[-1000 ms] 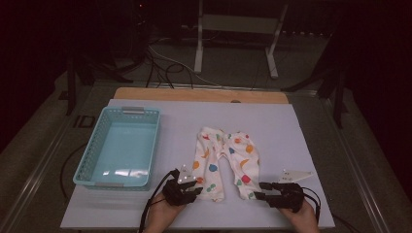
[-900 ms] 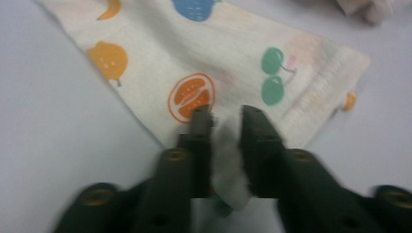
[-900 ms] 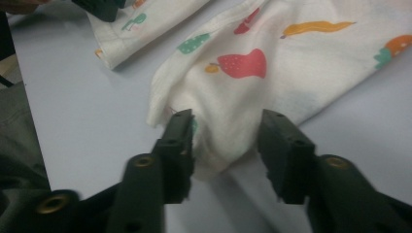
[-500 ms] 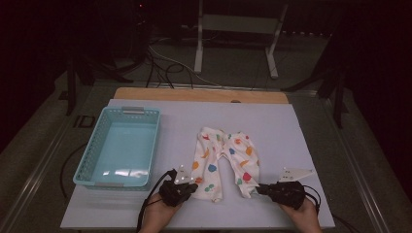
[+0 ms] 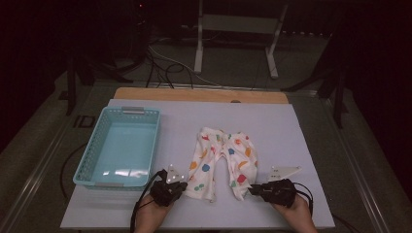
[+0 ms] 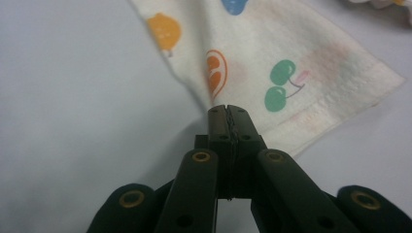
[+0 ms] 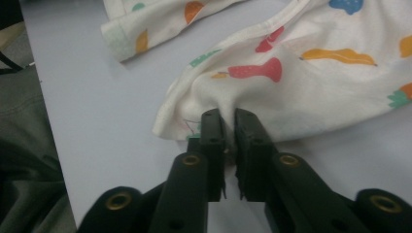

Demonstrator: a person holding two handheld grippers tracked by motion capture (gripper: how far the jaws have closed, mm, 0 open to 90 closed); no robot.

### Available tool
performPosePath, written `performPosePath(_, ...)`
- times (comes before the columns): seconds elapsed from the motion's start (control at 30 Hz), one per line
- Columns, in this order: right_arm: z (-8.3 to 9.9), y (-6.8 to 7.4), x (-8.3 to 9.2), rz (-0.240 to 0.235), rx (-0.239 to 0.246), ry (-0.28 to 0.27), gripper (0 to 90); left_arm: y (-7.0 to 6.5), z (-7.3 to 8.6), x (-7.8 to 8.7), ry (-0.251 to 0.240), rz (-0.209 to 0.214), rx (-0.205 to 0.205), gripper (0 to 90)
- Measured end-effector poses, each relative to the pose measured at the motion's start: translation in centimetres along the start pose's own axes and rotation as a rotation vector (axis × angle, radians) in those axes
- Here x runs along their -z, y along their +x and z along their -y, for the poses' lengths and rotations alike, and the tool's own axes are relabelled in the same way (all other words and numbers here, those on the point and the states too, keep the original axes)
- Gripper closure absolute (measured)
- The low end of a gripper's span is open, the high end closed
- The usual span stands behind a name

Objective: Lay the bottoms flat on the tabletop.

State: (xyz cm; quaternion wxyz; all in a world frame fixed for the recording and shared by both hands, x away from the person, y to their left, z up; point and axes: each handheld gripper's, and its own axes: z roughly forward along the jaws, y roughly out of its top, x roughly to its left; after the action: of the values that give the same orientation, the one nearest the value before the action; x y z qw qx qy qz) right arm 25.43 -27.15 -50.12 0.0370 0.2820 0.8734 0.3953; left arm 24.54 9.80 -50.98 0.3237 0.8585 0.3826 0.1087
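Gripping the near hems of the printed baby trousers (image 5: 221, 160), I hold one jaw set on each leg. My left gripper (image 6: 228, 112) — jaws pressed fully together, no gap between the pads — pinches the edge of the cloth just beside an orange slice print, with a pair of green cherries to the right of the tips in the left gripper view. In the high view that gripper (image 5: 180, 185) sits at the bottom hem of the trouser leg nearer the basket, my left hand (image 5: 153, 213) behind it at the table's near edge. My right gripper (image 7: 229, 116) has just been closing and then easing slightly; a thin slit remains between the jaws, and a bunched fold of the other leg's hem is caught between them, the cloth puckering at the tips. From above, that gripper (image 5: 252, 189) meets the hem's outer corner, with my right hand (image 5: 291, 206) behind it.

Farther out, the trousers lie flat near the middle of the pale table mat (image 5: 291, 131), legs toward me and waistband away. A light blue plastic basket (image 5: 90, 162) stands on the mat's left part, apart from the trousers. Beyond the mat, a strip of wooden tabletop (image 5: 199, 94) shows.
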Motion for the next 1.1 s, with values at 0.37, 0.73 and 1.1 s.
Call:
performPosePath(0.37,0.0,-0.8,1.2,0.008,-0.044,-0.062,70.6,-1.0,-1.8,1.0,-0.065,0.051,-0.012,83.5)
performPosePath(0.73,1.5,-1.0,1.4,0.023,-0.075,-0.067,69.7,-4.9,-6.0,-0.8,-0.098,0.186,-0.104,80.2)
performPosePath(1.1,2.3,-1.1,1.9,0.032,-0.094,-0.107,67.9,-7.3,-7.7,-4.0,-0.017,0.236,-0.173,81.5)
